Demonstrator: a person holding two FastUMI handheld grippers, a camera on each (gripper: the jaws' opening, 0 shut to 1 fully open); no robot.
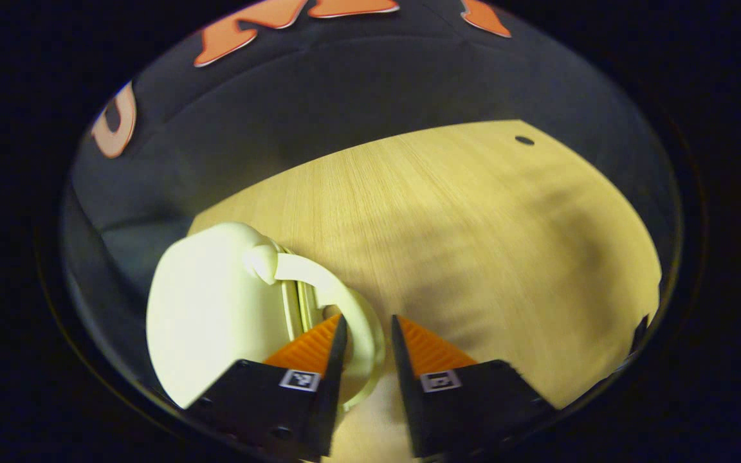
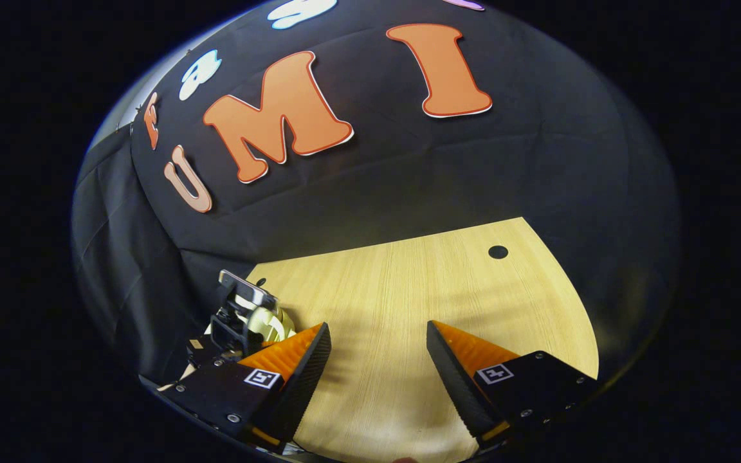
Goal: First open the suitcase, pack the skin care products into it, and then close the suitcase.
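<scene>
In the left gripper view, the left hand-held gripper (image 1: 368, 334) sits at 6 o'clock with its fingers a little apart, the pale suitcase's handle (image 1: 345, 302) curving between them; whether both press on it I cannot tell. The cream suitcase (image 1: 216, 308) lies at 8 o'clock on the wooden bench (image 1: 473, 225). In the right gripper view, the right hand-held gripper (image 2: 378, 341) is released, fingers spread wide over bare bench. The other gripper's body (image 2: 242, 315) shows at 8 o'clock. A dark hole (image 2: 498, 252) marks the bench at 2 o'clock.
</scene>
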